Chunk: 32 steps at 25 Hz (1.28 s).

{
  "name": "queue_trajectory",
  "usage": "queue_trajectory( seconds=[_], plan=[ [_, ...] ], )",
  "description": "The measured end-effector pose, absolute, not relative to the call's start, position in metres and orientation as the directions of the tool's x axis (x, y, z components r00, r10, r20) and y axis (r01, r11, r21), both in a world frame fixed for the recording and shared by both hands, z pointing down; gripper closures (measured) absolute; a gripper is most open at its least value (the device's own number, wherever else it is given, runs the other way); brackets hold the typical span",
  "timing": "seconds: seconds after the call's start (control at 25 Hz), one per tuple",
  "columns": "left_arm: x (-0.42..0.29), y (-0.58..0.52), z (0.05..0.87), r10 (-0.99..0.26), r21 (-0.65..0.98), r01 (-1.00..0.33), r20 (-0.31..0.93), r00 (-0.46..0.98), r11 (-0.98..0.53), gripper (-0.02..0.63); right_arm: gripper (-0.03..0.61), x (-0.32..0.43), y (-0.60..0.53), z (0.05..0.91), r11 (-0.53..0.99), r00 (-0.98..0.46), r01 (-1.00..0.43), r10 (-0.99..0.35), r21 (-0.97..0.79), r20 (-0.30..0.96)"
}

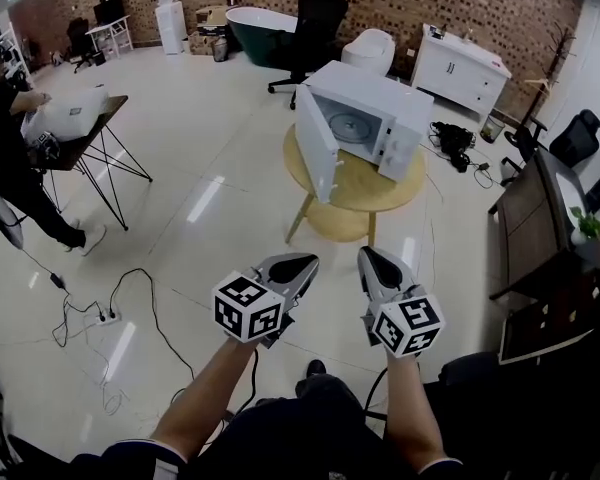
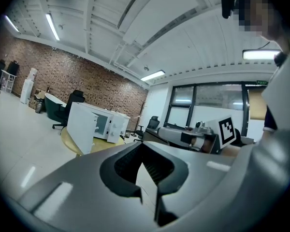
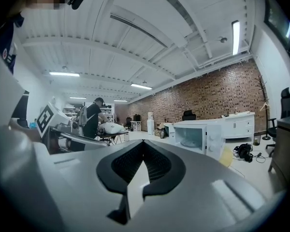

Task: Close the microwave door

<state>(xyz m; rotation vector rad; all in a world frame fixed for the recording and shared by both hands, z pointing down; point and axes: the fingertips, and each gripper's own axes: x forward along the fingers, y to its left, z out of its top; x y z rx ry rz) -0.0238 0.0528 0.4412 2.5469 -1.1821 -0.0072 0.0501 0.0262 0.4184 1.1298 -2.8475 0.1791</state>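
A white microwave point(image 1: 370, 113) stands on a round wooden table point(image 1: 355, 193) a few steps ahead of me. Its door point(image 1: 315, 146) is swung wide open to the left, and the glass turntable shows inside. Both grippers are held low in front of my body, well short of the table. The left gripper point(image 1: 298, 264) and the right gripper point(image 1: 373, 260) are side by side, jaws together, holding nothing. The left gripper view shows the microwave point(image 2: 110, 124) and its open door point(image 2: 82, 127) beyond the shut left gripper point(image 2: 143, 153). The right gripper view has the microwave point(image 3: 195, 137) beyond the right gripper point(image 3: 144, 151).
A person point(image 1: 5, 118) stands at a folding table point(image 1: 90, 133) at the left. A power strip and cables point(image 1: 105, 318) lie on the floor. A dark desk point(image 1: 540, 218) is at the right. An office chair point(image 1: 315, 18), a tub, a toilet and a white cabinet point(image 1: 460, 68) line the back.
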Motion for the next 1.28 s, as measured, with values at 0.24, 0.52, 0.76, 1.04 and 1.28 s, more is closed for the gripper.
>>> queue_trajectory(
  seconds=[0.24,0.52,0.76,1.04,1.28],
  plan=[
    [-0.016,0.007,0.447,-0.778,0.301,-0.778,0.152,0.61,-0.551,0.601,0.577,0.06,-0.021,0.419,0.756,-0.76,-0.649,-0.639,-0.085,0.12],
    [-0.01,-0.03,0.449,-0.798,0.304,-0.809,0.198,0.57,-0.503,0.601,0.577,0.064,-0.062,0.417,0.783,-0.788,-0.614,-0.603,-0.099,0.124],
    [-0.019,-0.064,0.451,-0.806,0.287,-0.826,0.217,0.55,-0.486,0.601,0.577,0.056,-0.095,0.421,0.789,-0.796,-0.605,-0.593,-0.11,0.123],
    [-0.044,-0.12,0.464,-0.8,0.301,-0.817,0.214,0.56,-0.492,0.602,0.577,0.038,-0.144,0.429,0.779,-0.782,-0.62,-0.606,-0.088,0.15],
    [-0.076,-0.18,0.466,-0.788,0.285,-0.804,0.202,0.582,-0.521,0.602,0.577,0.01,-0.202,0.422,0.755,-0.756,-0.652,-0.639,-0.069,0.142]
  ],
)
